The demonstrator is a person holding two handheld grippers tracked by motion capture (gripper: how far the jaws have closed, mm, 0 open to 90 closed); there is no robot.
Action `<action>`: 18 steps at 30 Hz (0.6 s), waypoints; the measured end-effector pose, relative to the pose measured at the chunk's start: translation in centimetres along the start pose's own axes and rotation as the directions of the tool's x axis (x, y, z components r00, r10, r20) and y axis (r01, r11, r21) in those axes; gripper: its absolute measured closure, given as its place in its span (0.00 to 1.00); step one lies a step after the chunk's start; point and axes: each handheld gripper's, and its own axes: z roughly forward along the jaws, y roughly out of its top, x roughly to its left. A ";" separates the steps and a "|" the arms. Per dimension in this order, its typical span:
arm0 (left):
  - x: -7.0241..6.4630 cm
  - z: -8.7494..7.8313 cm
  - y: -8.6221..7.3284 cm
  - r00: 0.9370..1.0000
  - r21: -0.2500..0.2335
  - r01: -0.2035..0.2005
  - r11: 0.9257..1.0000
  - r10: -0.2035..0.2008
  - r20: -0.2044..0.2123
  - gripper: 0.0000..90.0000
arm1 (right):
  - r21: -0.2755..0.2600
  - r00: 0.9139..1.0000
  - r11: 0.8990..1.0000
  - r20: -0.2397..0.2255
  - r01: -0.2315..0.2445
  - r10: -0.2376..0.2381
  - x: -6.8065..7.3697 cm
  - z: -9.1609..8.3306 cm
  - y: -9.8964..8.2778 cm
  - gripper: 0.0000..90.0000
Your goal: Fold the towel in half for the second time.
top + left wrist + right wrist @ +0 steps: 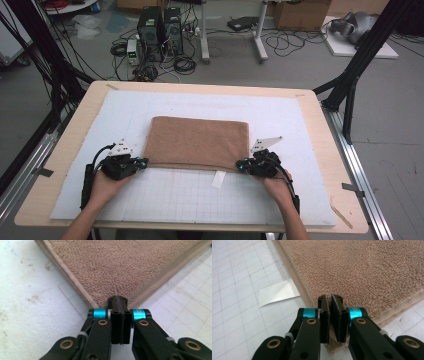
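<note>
Both forearms enter low. Left gripper (119,305) pinches the folded brown towel's (197,141) near-left corner; right gripper (330,305), jaws slightly parted, straddles the near-right corner. Towel mid-mat; release evenly.

Grey floor (400,145) all round here, smooth and evenly lit. The pale wooden tabletop (320,130) carries a white gridded mat (175,195) over most of its surface. Beyond the far edge, two black computer towers (160,32) stand on the floor amid a tangle of black cables (185,62). Just right of them, the white legs of a stand (232,30) rise out of view. Cardboard boxes (300,14) sit along the back. Black frame struts (360,55) slant down at both sides, and metal rails (362,185) run along the tabletop's flanks.
</note>
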 end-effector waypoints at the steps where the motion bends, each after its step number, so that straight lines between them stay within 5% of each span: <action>1: 0.0 -0.1 0.1 1.000 -0.004 -0.002 1.000 0.002 0.001 0.98 | -0.005 1.000 1.000 -0.001 0.000 0.000 0.0 -0.1 0.1 0.84; 12: -0.2 -1.2 1.1 1.000 -0.079 0.010 0.997 -0.008 0.021 0.58 | -0.081 0.998 0.997 0.063 -0.017 0.023 0.3 -0.6 1.7 0.37; 18: -0.1 -1.6 1.1 1.000 -0.091 0.025 0.996 -0.025 0.002 0.40 | -0.079 0.996 0.997 0.091 -0.011 0.018 0.6 -0.6 1.7 0.28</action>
